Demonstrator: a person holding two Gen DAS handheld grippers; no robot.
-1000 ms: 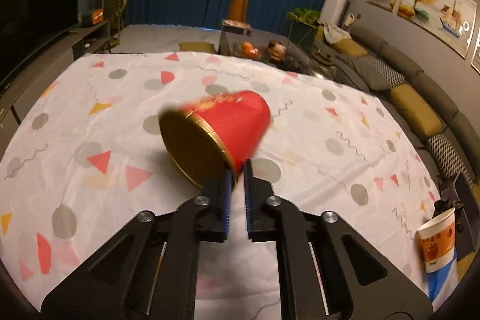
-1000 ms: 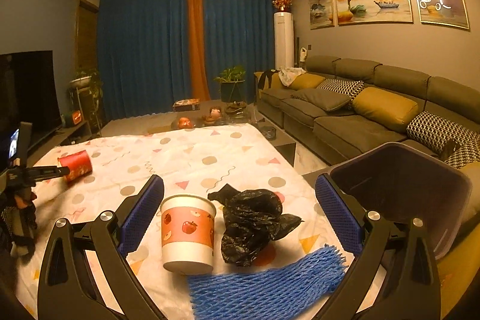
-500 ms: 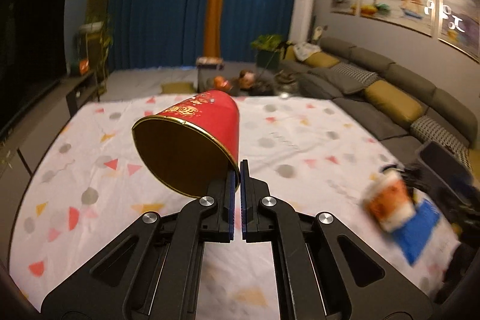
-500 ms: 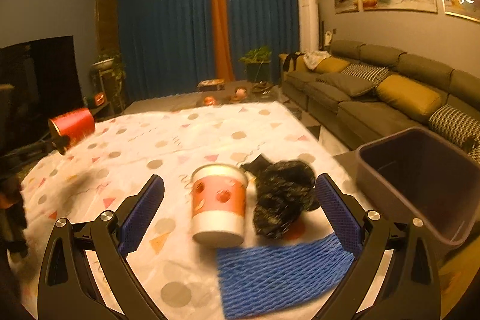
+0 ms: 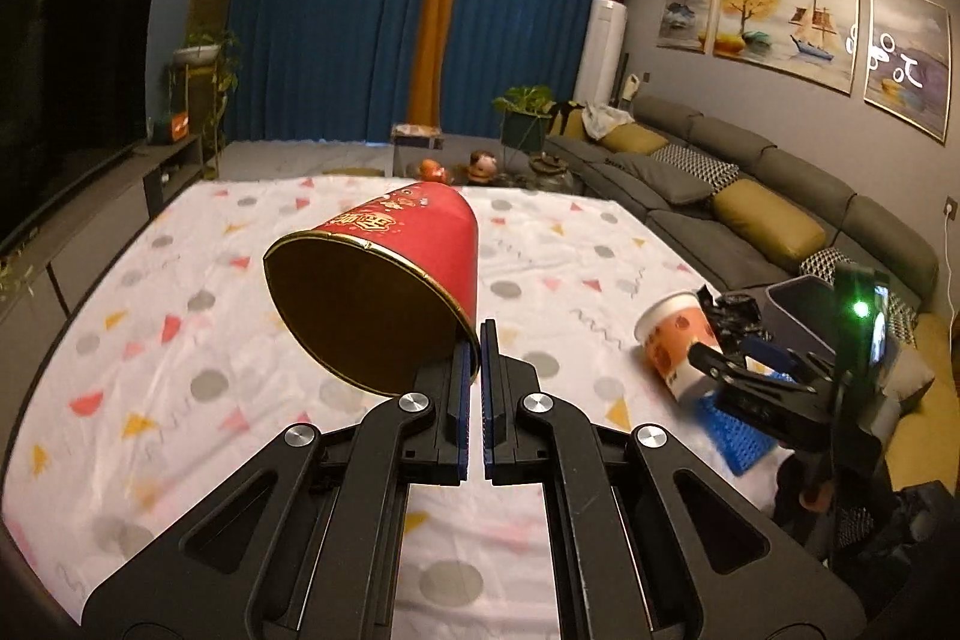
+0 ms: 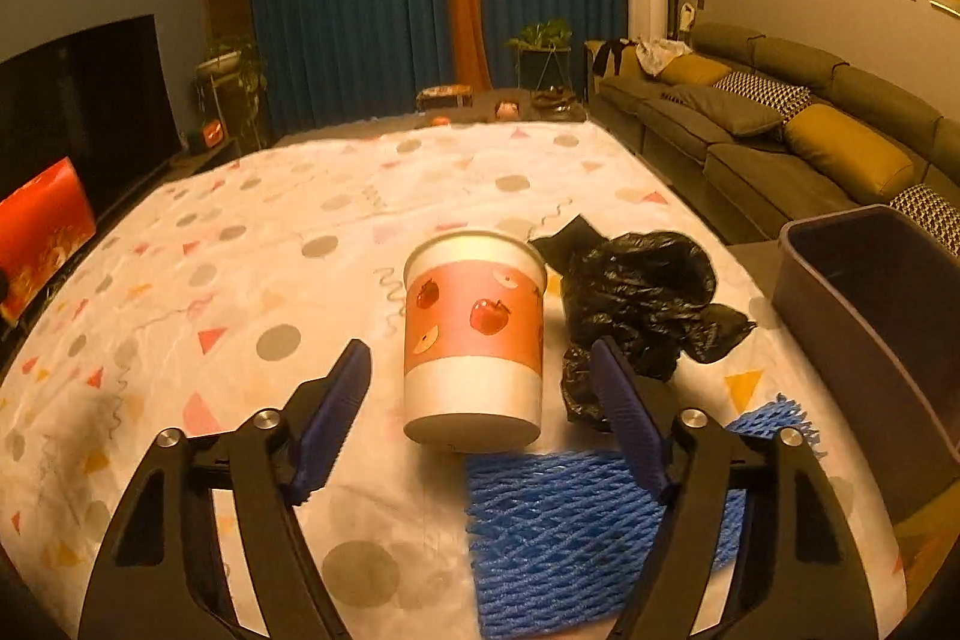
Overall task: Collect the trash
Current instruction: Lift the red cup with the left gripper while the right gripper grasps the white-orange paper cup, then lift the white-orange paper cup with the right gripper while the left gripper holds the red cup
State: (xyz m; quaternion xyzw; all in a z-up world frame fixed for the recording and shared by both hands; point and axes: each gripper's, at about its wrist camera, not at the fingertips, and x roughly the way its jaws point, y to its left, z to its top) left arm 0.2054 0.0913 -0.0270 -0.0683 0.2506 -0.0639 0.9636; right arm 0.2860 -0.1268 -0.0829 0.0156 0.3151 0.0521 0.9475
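Observation:
My left gripper (image 5: 477, 334) is shut on the rim of a red paper cup (image 5: 390, 280) with gold print, which it holds tilted above the patterned tablecloth (image 5: 180, 340). The same red cup (image 6: 42, 226) shows at the left edge of the right wrist view. A white and orange cup with apple prints (image 6: 474, 340) stands upright on the cloth. My right gripper (image 6: 480, 346) has its jaws closing around that cup, with a gap on each side. In the left wrist view the apple cup (image 5: 678, 340) sits just ahead of the right gripper (image 5: 738, 364).
A crumpled black plastic bag (image 6: 642, 292) lies right of the apple cup. A blue foam net (image 6: 570, 520) lies in front of both. A dark bin (image 6: 870, 292) stands off the table's right edge. A sofa runs along the right wall, a television on the left.
The left gripper has carried the red cup up and to the right. The right gripper has sunk toward the apple cup, and its fingers have come closer together around it.

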